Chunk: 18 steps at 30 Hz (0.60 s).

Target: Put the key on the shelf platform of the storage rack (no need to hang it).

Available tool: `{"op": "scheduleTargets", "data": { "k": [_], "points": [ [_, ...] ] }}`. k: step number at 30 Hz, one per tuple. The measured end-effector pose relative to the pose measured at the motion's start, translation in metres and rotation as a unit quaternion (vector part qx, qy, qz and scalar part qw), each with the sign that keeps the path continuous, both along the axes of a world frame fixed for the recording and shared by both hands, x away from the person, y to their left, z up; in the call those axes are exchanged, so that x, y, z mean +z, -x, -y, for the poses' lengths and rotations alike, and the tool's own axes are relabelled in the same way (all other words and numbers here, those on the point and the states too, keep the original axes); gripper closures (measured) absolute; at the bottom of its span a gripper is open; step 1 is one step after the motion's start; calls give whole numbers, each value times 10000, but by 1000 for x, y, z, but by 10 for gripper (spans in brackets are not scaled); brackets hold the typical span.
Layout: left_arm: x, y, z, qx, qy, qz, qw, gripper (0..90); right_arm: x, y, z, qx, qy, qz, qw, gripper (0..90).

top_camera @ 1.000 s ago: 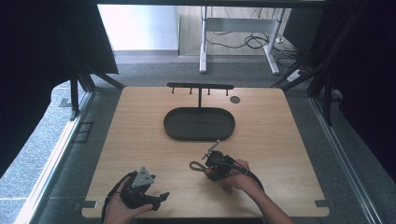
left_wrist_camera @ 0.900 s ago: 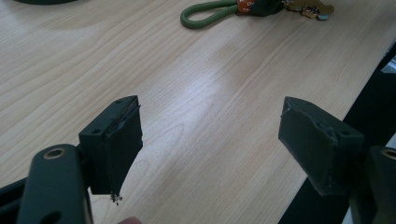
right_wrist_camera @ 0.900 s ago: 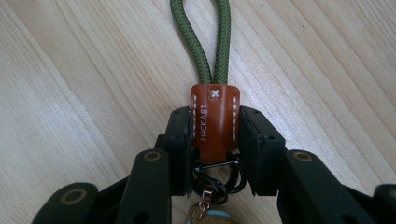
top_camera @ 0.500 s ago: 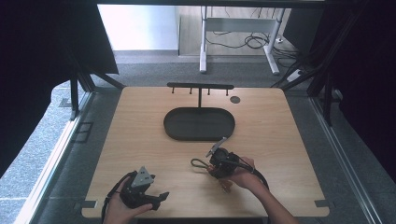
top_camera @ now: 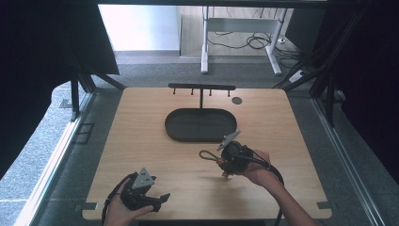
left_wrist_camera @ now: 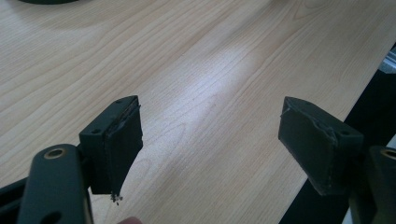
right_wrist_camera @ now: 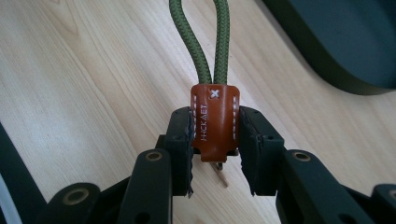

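Pale wood grain runs across the table (top_camera: 141, 141) under both my hands, with grey floor beyond its far edge. Nearest me, at about seven o'clock on the tabletop, my left gripper (top_camera: 162, 197) rests low with its jaws standing wide apart and nothing but bare wood between them.

Further in, at about four o'clock, my right gripper (right_wrist_camera: 215, 140) is clamped on the brown leather tab (right_wrist_camera: 214, 119) of a keychain, one pad on each side of it. From the tab a green cord loop (right_wrist_camera: 205, 42) runs straight out ahead of the jaws, so the keychain's long axis continues the gripper's own line. In the high view that loop (top_camera: 207, 155) points toward nine o'clock, held above the wood.

Beyond it, toward twelve o'clock from the tab, lies the dark oval tray (top_camera: 181, 134), and behind the tray stands a black rack (top_camera: 201, 87) with small pegs under its bar. I judge the loop must turn from nine toward twelve to meet a peg; my right hand is far nearer.
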State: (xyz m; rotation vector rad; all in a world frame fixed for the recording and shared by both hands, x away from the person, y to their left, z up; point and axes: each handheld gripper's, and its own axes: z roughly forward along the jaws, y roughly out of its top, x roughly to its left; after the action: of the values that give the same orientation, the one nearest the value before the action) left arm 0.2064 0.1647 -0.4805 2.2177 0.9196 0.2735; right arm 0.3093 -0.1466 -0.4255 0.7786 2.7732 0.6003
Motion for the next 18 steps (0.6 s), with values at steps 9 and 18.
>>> {"op": "scheduleTargets", "data": {
  "k": [9, 18],
  "points": [
    [-1, -1, 0, -13, -39, -13, 10000, 223, 12, -2, 6, -70, -63, 86, 9999, 670],
    [-2, -1, -1, -14, -45, -21, 10000, 223, 15, -6, 6, -102, -47, 130, 9999, 670]
  ]
}}
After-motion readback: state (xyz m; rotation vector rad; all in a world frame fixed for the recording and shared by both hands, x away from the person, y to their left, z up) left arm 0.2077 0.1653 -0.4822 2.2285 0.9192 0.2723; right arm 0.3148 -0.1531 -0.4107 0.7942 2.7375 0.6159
